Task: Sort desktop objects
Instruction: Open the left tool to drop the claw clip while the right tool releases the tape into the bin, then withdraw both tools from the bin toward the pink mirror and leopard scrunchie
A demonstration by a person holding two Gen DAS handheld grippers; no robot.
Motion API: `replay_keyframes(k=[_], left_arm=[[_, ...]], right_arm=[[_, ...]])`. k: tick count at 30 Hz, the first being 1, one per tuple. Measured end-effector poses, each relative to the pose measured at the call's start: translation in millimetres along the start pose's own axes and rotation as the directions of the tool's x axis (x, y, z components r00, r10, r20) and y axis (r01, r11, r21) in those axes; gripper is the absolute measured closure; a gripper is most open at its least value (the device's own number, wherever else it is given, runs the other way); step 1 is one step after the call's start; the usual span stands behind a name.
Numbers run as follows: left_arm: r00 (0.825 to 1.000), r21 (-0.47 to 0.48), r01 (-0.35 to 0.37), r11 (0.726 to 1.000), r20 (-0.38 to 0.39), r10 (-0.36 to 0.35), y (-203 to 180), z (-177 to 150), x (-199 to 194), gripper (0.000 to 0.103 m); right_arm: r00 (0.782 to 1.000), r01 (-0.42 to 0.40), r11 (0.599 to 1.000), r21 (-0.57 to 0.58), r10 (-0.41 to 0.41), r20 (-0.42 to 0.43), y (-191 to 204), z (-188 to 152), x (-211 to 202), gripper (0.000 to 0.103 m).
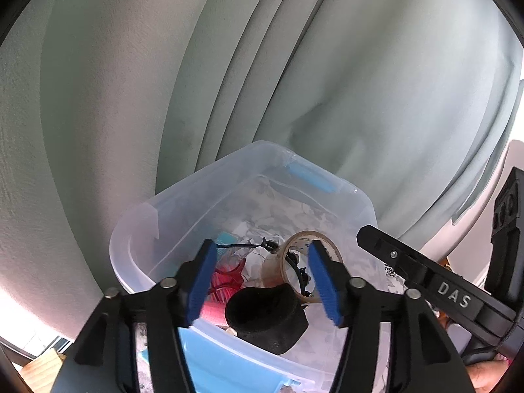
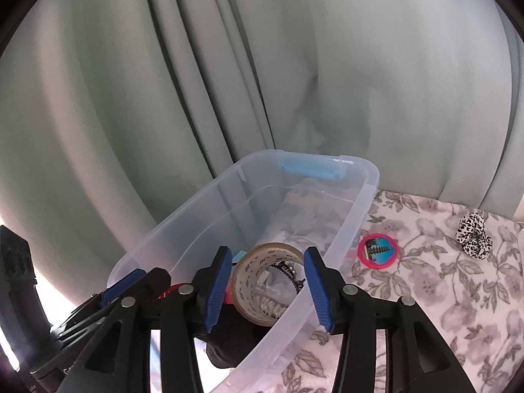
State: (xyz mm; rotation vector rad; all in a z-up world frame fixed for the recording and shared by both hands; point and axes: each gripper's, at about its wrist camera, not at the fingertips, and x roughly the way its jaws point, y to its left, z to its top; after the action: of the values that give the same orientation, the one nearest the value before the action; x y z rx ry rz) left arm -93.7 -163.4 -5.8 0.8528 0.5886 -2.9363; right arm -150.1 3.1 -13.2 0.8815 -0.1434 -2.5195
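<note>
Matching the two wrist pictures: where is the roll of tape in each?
Left wrist: tape roll right of centre, low, inside the clear bin.
Right wrist: tape roll centre, low, inside the bin.
Shared landmark: the bin's blue handle on its far rim.

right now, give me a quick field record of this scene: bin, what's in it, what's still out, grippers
container: clear plastic bin with a blue handle, on a floral cloth
in bin: tape roll, black cup-shaped item, red plastic piece, black clip
still on cloth: round pink-rimmed item beside the bin's right wall, spotted scrunchie further right
left gripper: open, above the bin, nothing between pads
right gripper: open, over the tape roll, pads not pressing it
backdrop: pale green curtain
</note>
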Motion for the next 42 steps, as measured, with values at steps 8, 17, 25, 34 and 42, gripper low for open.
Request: replay_keyframes(k=[8, 17, 25, 34, 42], left_arm=[[1.0, -0.004, -0.014, 1.0, -0.005, 0.014, 2.4, 0.1, -7.8, 0.033], [1.0, -0.011, -0.022, 1.0, 0.002, 0.022, 8.9, 0.8, -10.8, 0.028], [0.999, -0.02, -0.03, 0.999, 0.008, 0.031, 11.6, 0.2, -16.3, 0.027], [0.999, -0.013, -0.037, 0.999, 0.017, 0.037, 7.2, -1.3, -23.7, 0.027], [0.998, 0.019, -0.039, 0.999, 0.041, 0.038, -7.2, 0.8, -34.5, 0.026]], right_arm=[[1.0, 0.005, 1.0, -0.01, -0.005, -0.012, 4.6, -2.4, -3.5, 0.043], [1.0, 0.002, 1.0, 0.006, -0.002, -0.013, 3.8, -3.3, -8.3, 0.029], [1.0, 0.003, 1.0, 0.003, -0.003, 0.007, 8.7, -2.7, -19.5, 0.026], [1.0, -0.008, 1.0, -0.003, 0.008, 0.029, 13.3, -4.2, -30.2, 0.022], [0.998, -0.018, 1.0, 0.005, 0.018, 0.061, 7.2, -5.2, -47.7, 0.018]])
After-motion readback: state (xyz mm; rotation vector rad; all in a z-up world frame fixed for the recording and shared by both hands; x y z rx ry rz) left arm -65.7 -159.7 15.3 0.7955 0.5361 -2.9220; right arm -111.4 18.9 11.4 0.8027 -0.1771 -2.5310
